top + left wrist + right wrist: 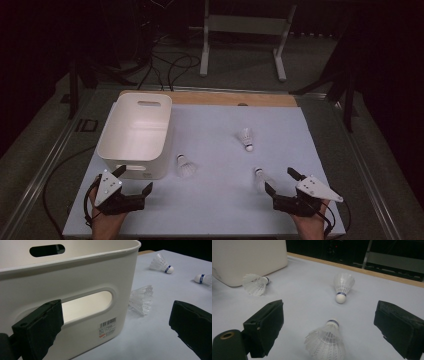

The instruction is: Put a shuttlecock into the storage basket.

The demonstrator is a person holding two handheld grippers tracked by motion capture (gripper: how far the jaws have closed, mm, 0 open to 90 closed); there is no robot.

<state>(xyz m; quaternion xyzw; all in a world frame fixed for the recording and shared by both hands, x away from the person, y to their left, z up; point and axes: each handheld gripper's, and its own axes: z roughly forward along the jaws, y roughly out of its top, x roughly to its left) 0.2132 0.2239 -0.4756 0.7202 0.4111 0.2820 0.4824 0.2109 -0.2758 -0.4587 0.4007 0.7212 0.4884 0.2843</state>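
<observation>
Your right gripper (329, 327) is wide open, and the near shuttlecock (327, 342) lies on the table (307, 297) right between its fingers (265, 326), touching neither. Your left gripper (116, 325) is open too, beside the white bin (75, 277).

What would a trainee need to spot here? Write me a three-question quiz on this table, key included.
1. How many shuttlecocks lie on the table?
2. True or false: the right gripper is shut on the nearest shuttlecock.
3. Which gripper is beside the white bin: A left, B right?

Key:
1. Three: the nearest shuttlecock, one near the bin's corner, one farther back.
2. False: its jaws stand open, with the shuttlecock lying between and ahead of them, untouched.
3. A: the left gripper, open, at the bin's near wall.
</observation>
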